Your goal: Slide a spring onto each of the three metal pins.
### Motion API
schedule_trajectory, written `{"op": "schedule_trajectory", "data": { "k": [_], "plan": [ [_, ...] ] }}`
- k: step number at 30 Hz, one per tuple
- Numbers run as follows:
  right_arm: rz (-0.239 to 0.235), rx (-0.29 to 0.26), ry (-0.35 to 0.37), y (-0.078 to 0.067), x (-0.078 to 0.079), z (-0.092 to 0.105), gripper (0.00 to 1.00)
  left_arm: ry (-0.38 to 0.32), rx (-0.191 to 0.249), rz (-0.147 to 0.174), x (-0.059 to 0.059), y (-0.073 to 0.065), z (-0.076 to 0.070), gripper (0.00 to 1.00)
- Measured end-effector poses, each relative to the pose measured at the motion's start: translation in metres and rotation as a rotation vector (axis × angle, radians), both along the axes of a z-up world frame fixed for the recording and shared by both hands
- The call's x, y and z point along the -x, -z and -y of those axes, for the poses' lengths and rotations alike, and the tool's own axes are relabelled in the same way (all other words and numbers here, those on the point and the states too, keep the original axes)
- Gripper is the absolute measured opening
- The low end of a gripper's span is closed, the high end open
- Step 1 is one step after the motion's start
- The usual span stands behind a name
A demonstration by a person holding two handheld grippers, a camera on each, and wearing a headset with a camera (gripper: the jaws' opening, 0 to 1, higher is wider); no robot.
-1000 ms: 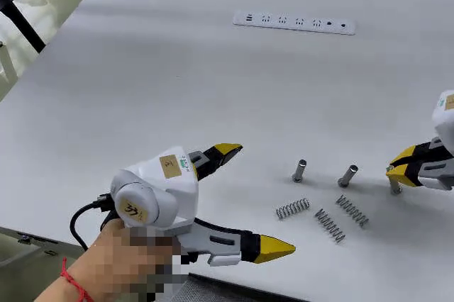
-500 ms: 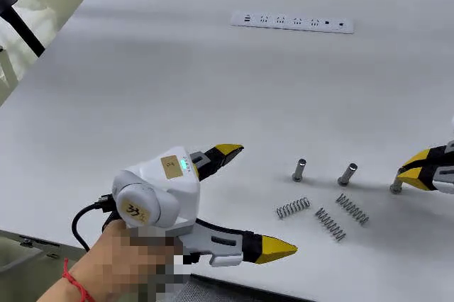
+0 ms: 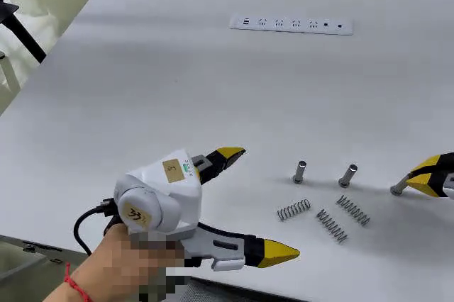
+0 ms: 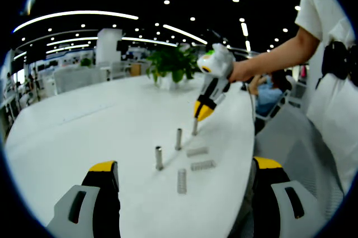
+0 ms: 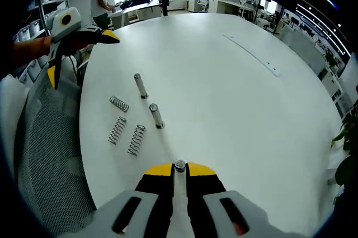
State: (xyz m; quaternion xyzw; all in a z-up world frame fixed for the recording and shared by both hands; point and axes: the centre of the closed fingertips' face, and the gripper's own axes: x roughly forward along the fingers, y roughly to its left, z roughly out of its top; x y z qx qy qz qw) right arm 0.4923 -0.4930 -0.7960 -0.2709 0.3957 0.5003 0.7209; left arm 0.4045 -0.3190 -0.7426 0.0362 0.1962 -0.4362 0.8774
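Two metal pins (image 3: 299, 171) (image 3: 347, 175) stand upright on the white table (image 3: 213, 89). In front of them lie three springs (image 3: 293, 209) (image 3: 330, 225) (image 3: 352, 210). My right gripper (image 3: 413, 178) at the right edge is shut on the third pin (image 3: 399, 188), which tilts with its head low by the table. In the right gripper view that third pin (image 5: 179, 165) pokes out between the shut yellow tips of the right gripper (image 5: 179, 171). My left gripper (image 3: 255, 203) is open, left of the springs, with nothing in it. In the left gripper view, the left gripper (image 4: 184, 165) faces the springs (image 4: 182, 181).
A white power strip (image 3: 291, 24) lies flat at the far side of the table. The table's near edge runs just below the left gripper. In the right gripper view, a mesh chair (image 5: 39, 154) stands by the table's edge and a person (image 5: 103, 3) stands far off.
The right gripper has drawn back to the right, and the third pin between its tips now tilts instead of standing upright. The left gripper has barely moved.
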Motion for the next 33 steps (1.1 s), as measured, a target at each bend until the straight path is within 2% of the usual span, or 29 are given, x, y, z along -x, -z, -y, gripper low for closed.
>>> {"op": "schedule_trajectory", "data": {
  "k": [16, 33],
  "plan": [
    [0.000, -0.013, 0.019, -0.0010, 0.0001, 0.0000, 0.09, 0.017, -0.003, -0.002, -0.0002, -0.0021, 0.0073, 1.00],
    [0.002, -0.013, 0.015, 0.0022, -0.0023, 0.0027, 0.11, 0.016, -0.001, 0.002, -0.0013, -0.0031, 0.0076, 1.00]
  ]
}}
